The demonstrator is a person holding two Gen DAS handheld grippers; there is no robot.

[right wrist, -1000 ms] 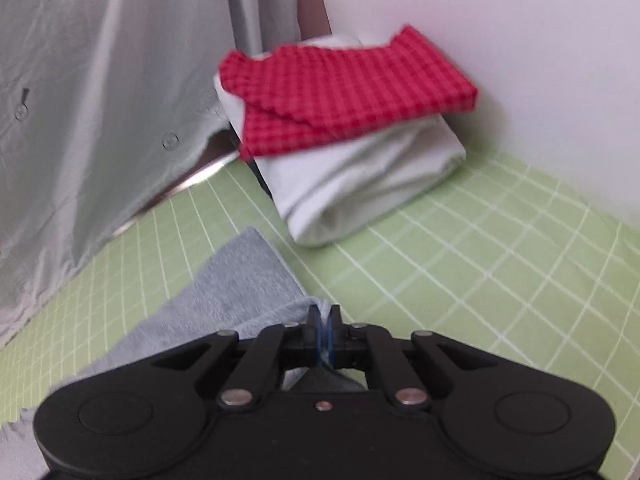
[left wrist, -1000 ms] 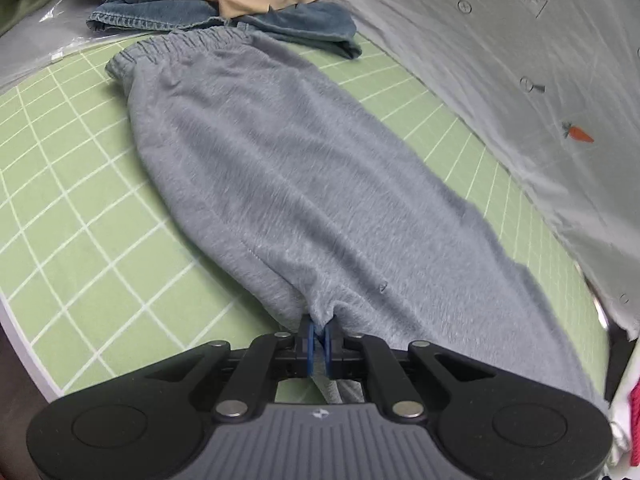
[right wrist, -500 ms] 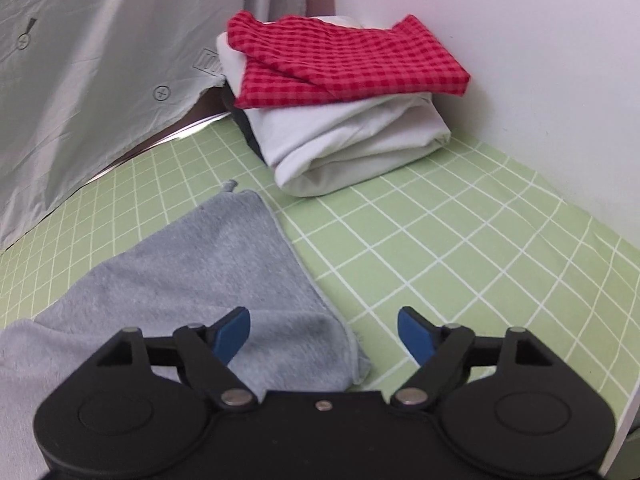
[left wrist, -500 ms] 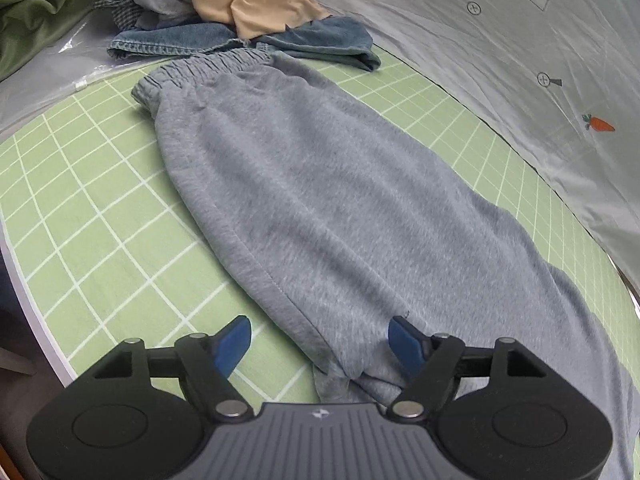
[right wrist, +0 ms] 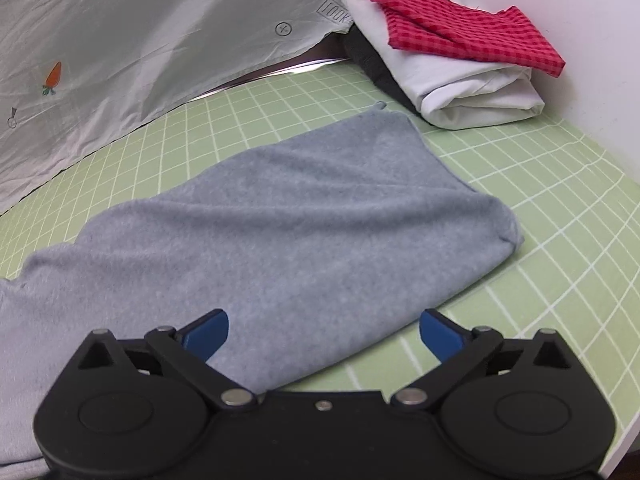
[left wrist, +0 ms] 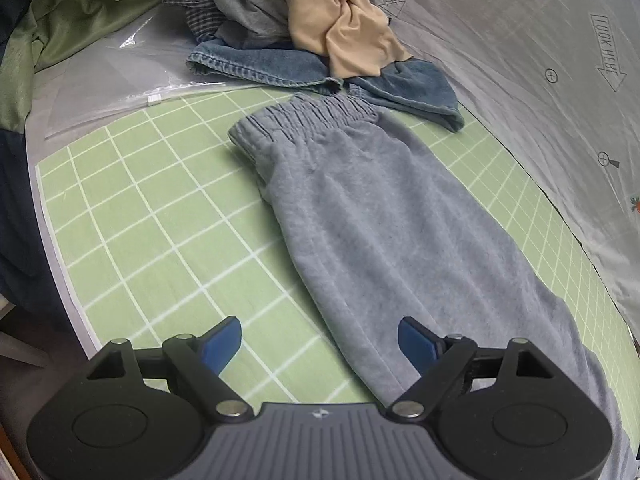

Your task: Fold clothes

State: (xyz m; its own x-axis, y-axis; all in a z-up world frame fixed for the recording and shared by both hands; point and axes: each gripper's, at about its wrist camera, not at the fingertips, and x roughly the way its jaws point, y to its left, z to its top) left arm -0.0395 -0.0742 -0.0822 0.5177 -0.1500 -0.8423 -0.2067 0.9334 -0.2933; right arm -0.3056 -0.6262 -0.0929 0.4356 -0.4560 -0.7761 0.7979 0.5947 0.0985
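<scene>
Grey sweatpants (left wrist: pixel 380 216) lie flat, folded lengthwise, on green grid mat (left wrist: pixel 152 240) over the worktop. Left hand-held gripper (left wrist: pixel 320 340) spread wide, holding nothing, above the pants' near edge. Right hand-held gripper (right wrist: pixel 324 330) also wide and unloaded, over the leg-end (right wrist: pixel 460 200). Waistband (left wrist: pixel 304 116) touches denim in the clothes pile (left wrist: pixel 304 32). Folded stack (right wrist: pixel 452 60), red checked piece on top, just beyond the hem, possibly touching.

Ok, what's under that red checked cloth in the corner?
The red cloth lies on a folded white cloth. A dark cloth shows below that, on its left side. Whatever else lies under them is covered.
</scene>
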